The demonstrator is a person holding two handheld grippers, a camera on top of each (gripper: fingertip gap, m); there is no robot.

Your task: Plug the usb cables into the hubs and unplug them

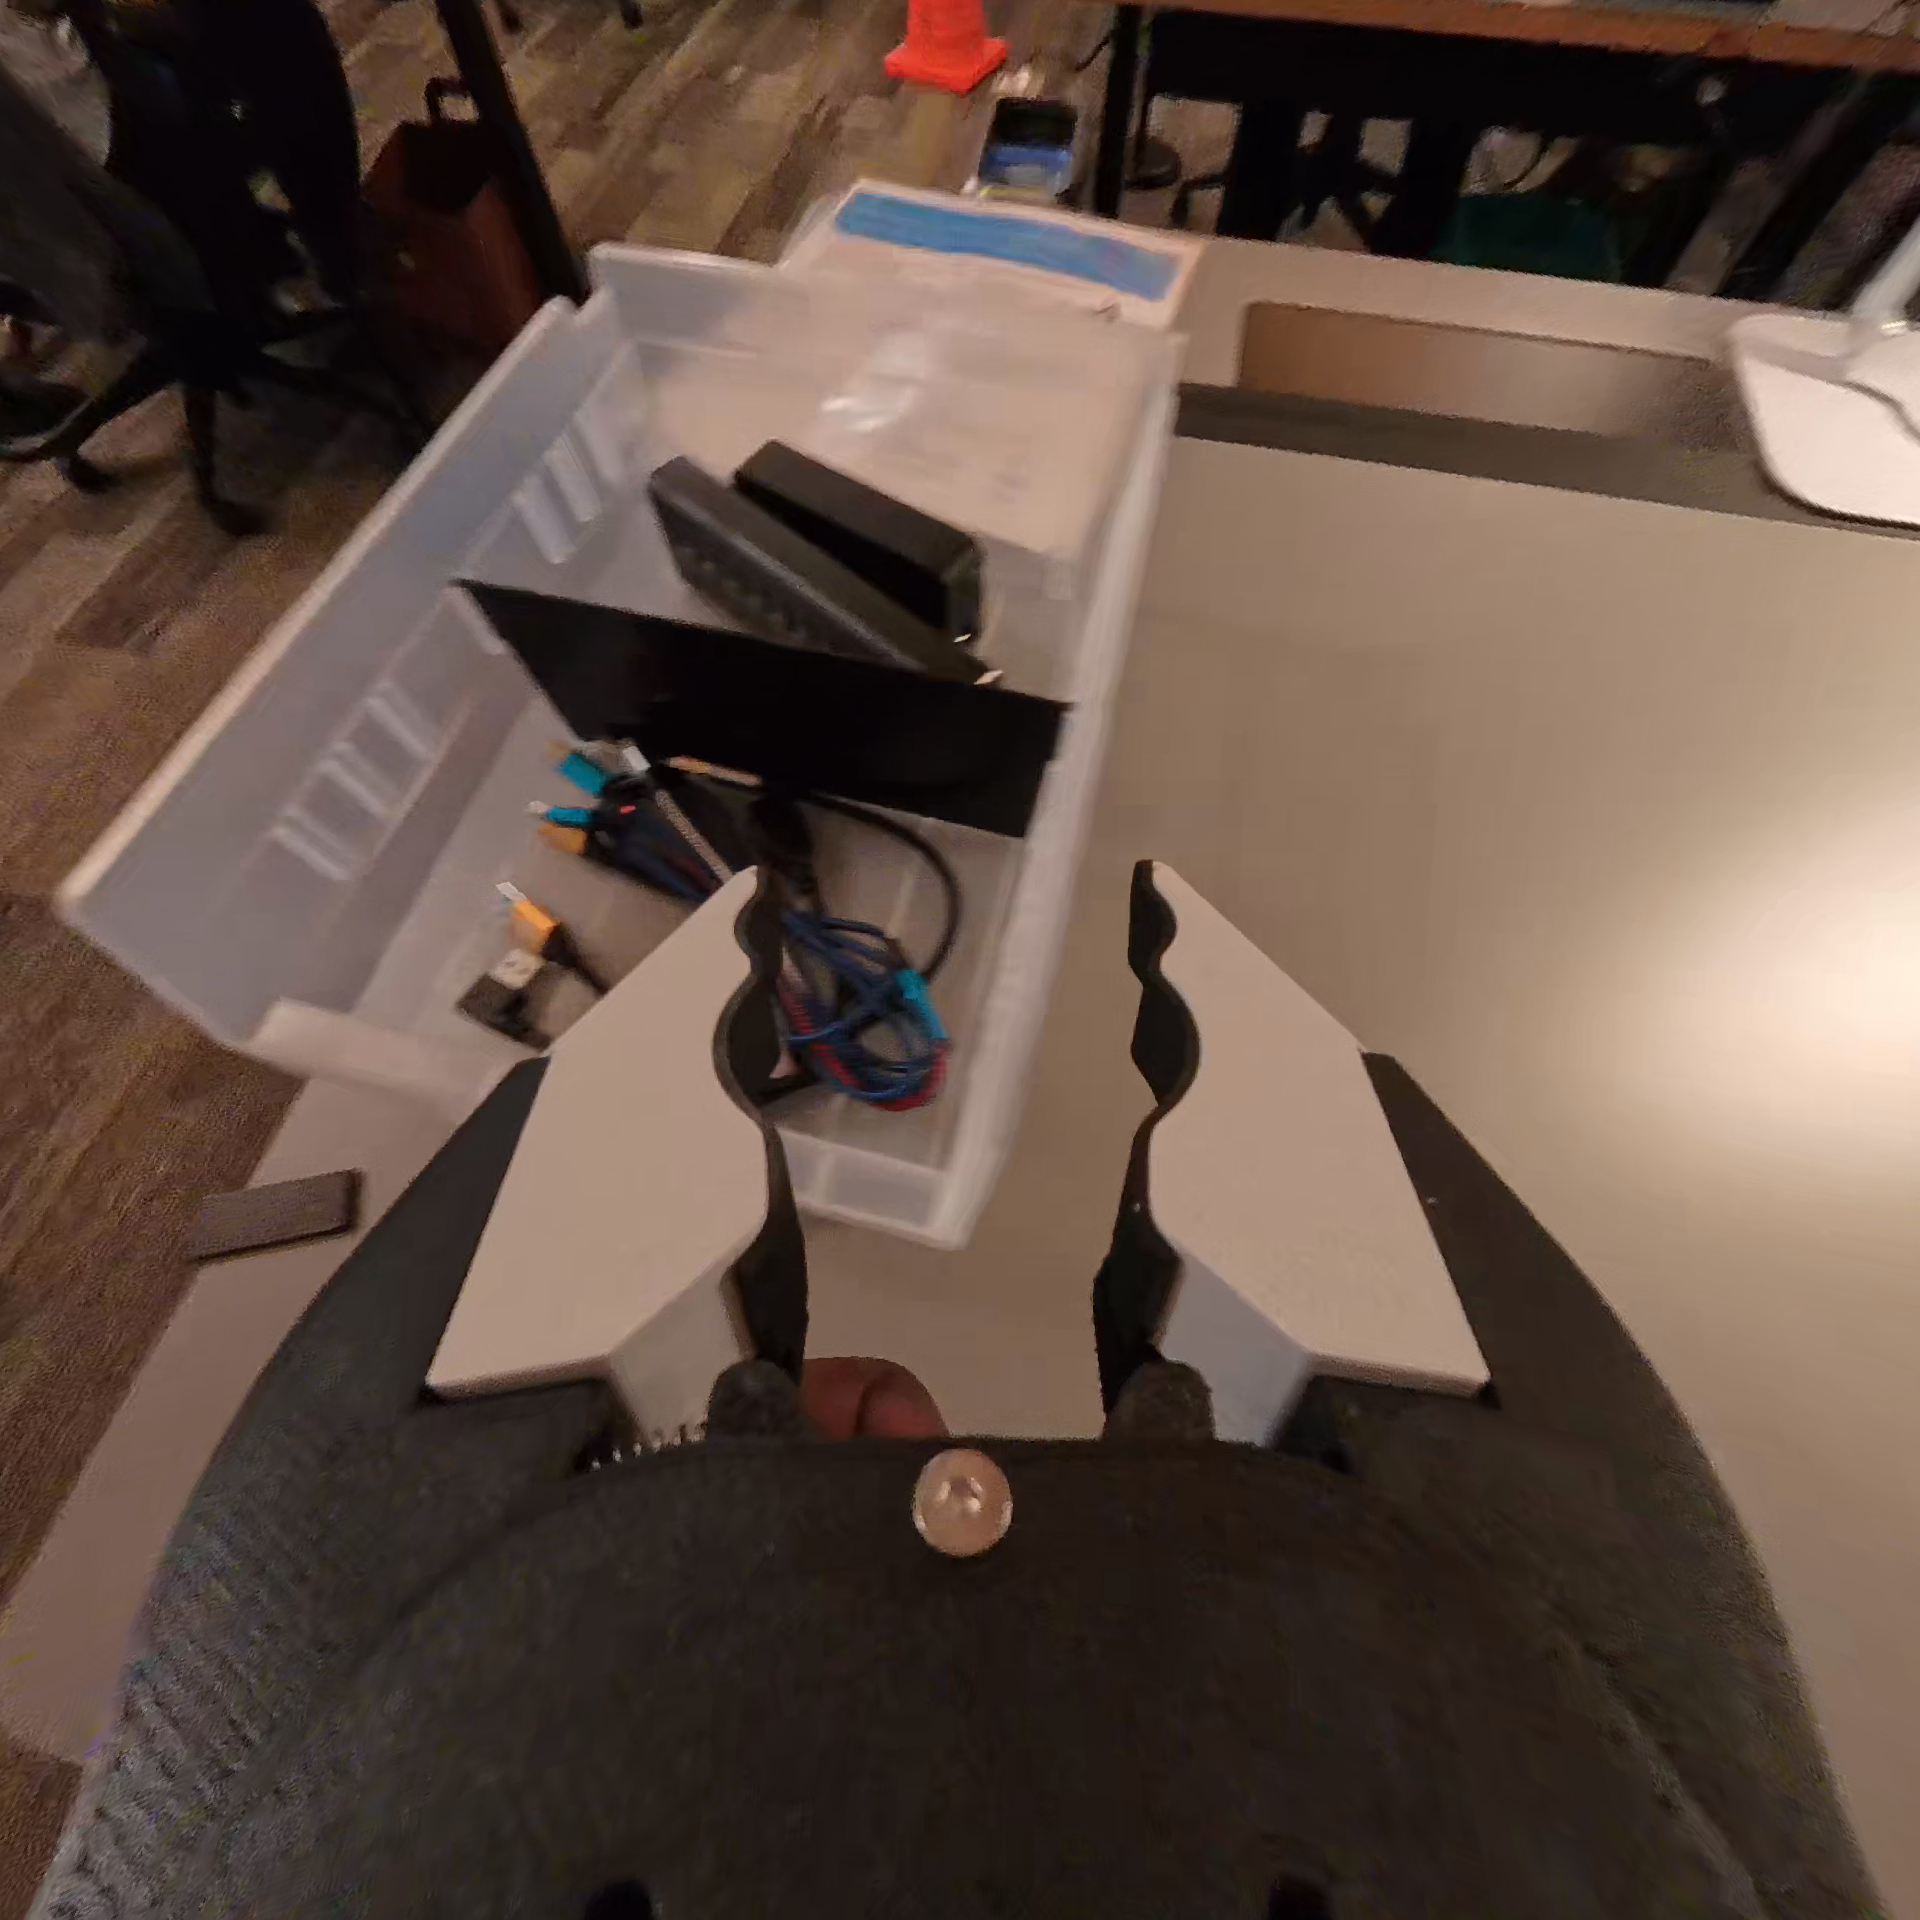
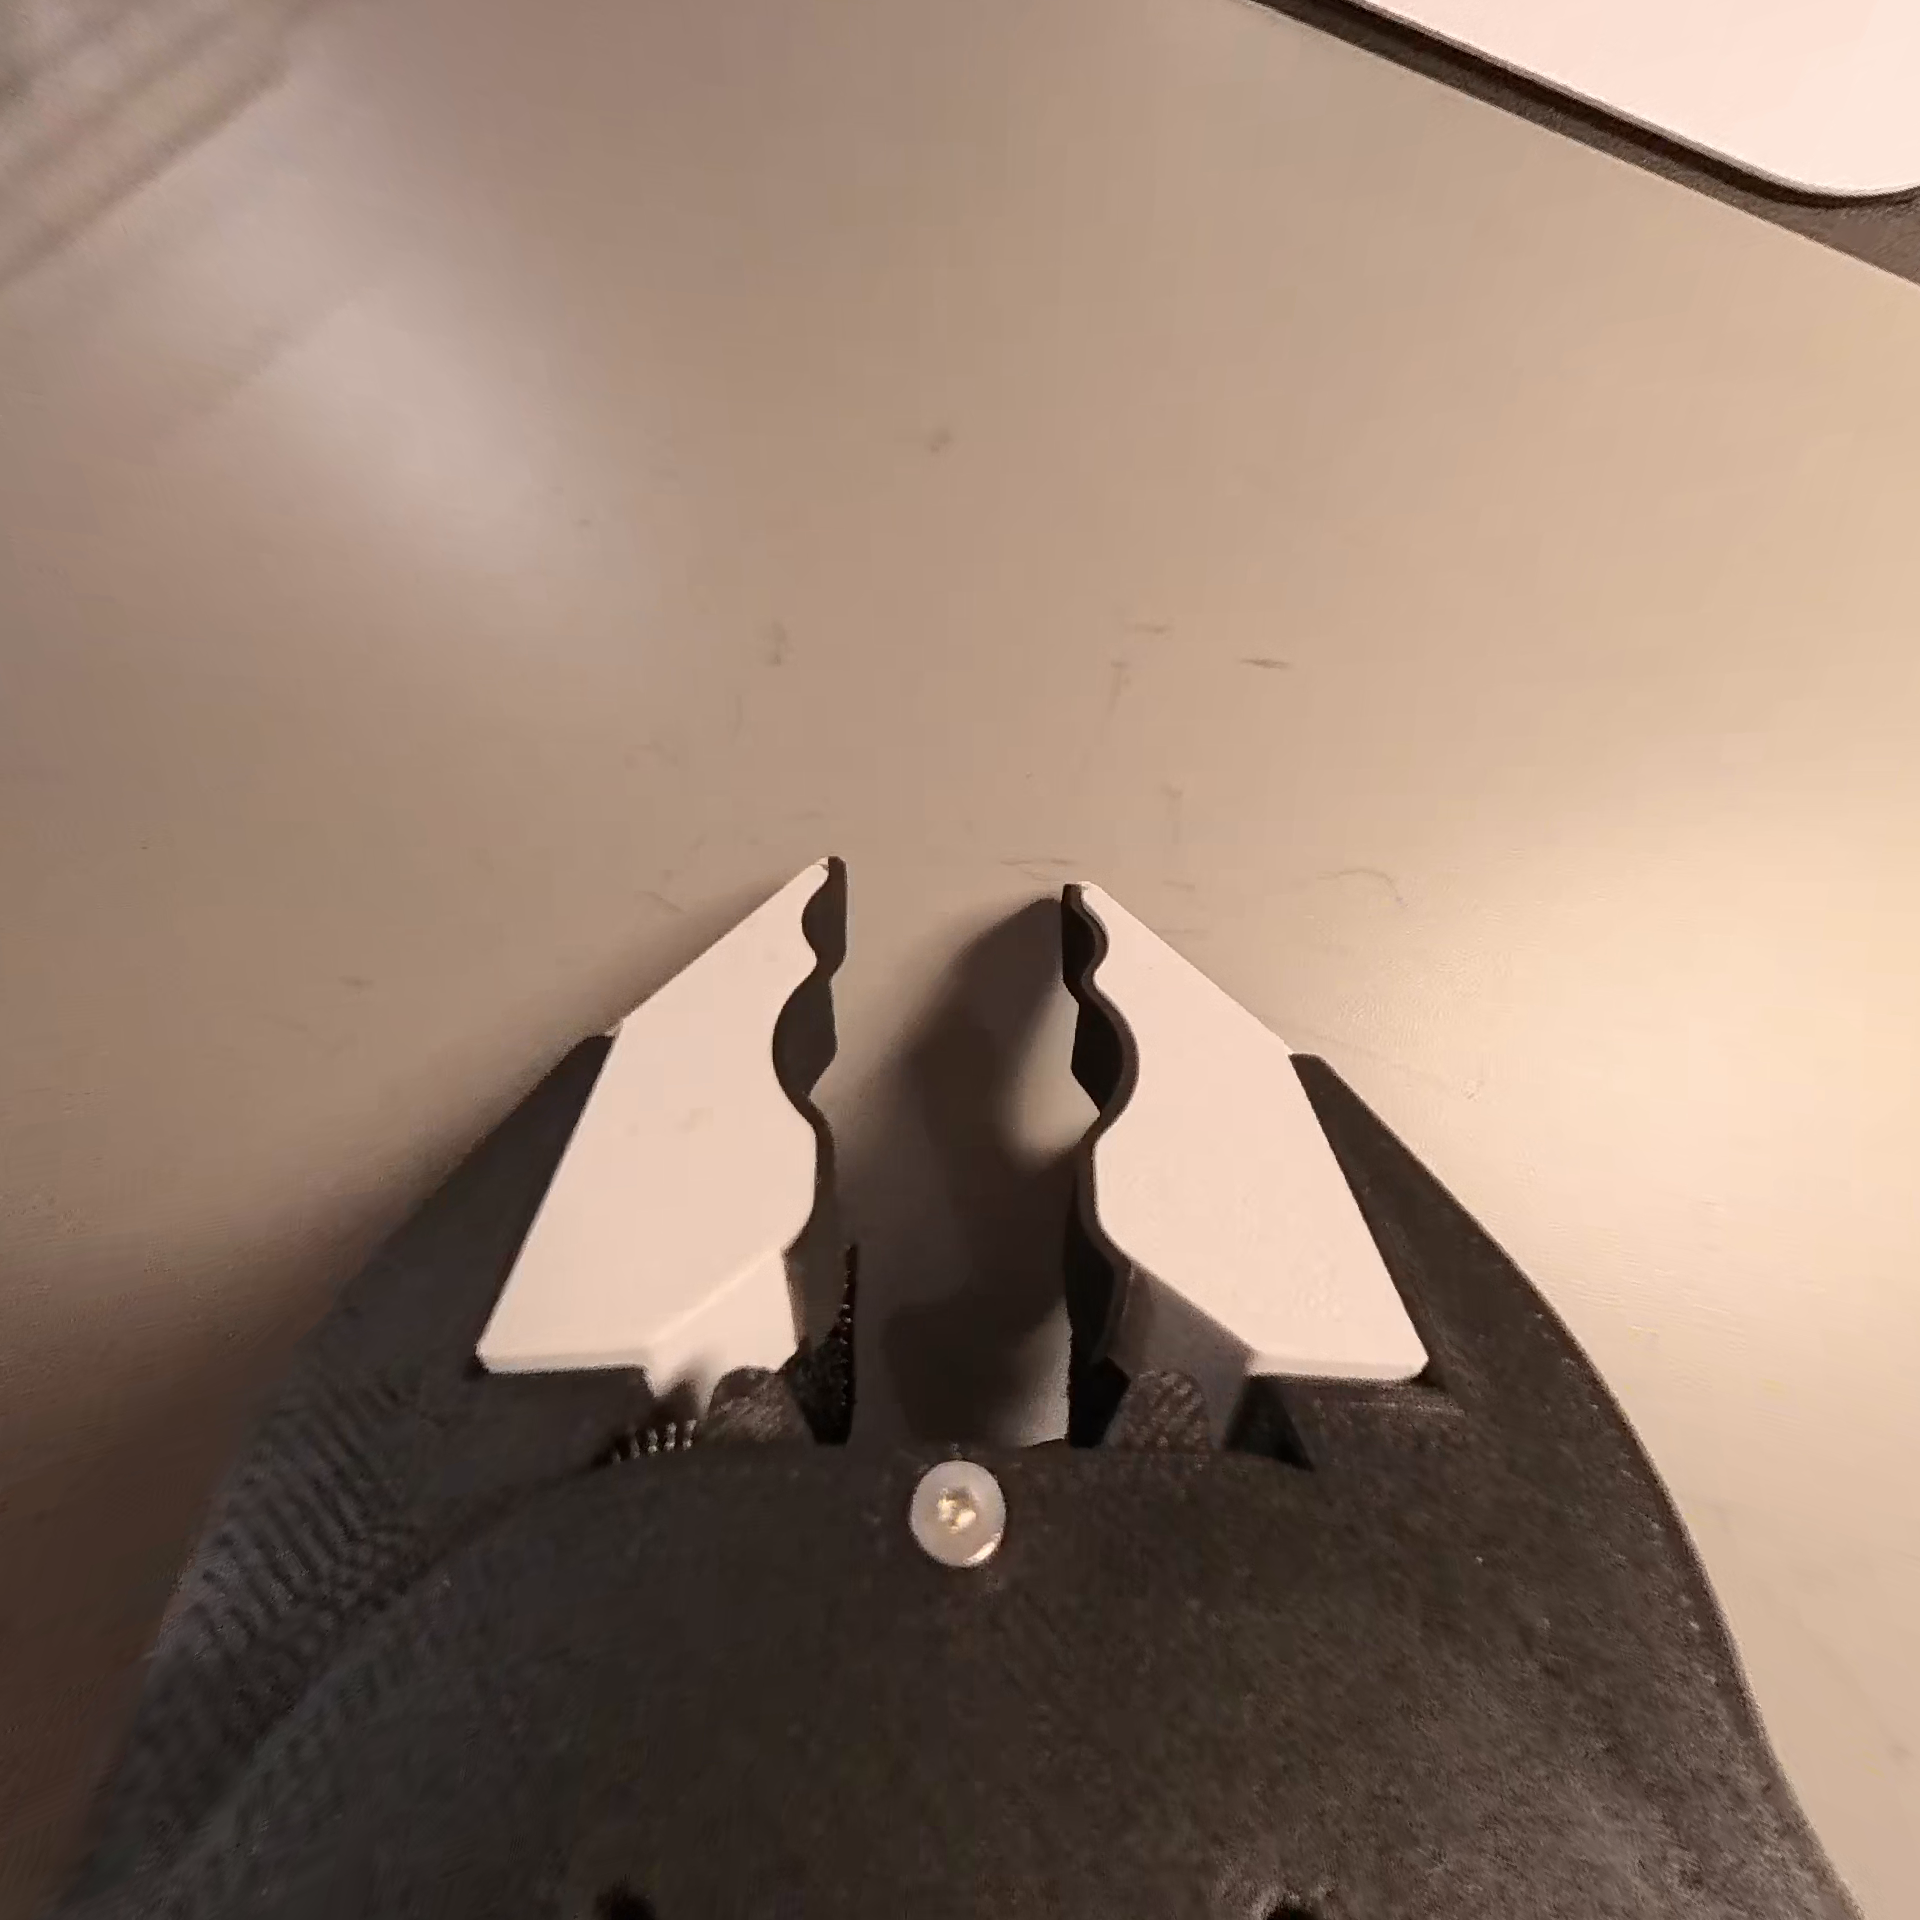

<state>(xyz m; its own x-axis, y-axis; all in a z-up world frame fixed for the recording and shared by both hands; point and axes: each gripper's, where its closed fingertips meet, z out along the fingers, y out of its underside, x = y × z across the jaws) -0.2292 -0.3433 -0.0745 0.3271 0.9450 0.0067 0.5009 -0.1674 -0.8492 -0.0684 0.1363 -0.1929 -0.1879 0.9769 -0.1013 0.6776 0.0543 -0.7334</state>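
1. Left gripper is hovering above the near end of a clear plastic bin; jaws are standing wide apart, holding nothing.
2. Right gripper is hanging close over bare table; jaws are sitting partly apart, a clear gap between them, nothing gripped. A white flat object's corner is showing far right.
3. The bin is sitting at the table's left edge, split by a black divider into a far and a near compartment.
4. Two black hubs are lying in the far compartment, leaning side by side against each other, touching.
5. The usb cables are lying tangled in the near compartment: blue and red-black braided loops, a black lead, plus orange and teal plug ends pointing left. Nothing looks plugged in.
6. Far of the bin a plastic-sleeved sheet with a blue band is lying flat; an orange cone is standing on the floor well beyond.
7. Step in hand, by my reading: the very start, picking items out of the bin. No plugging is done yet.
8. Next move is probably calling for the left gripper to be dropping into a compartment and closing on a hub or one plug end, with the right gripper coming over from the bare table to take the other piece.
9. Risk: the cables are tangled, so lifting one may be dragging the rest along.
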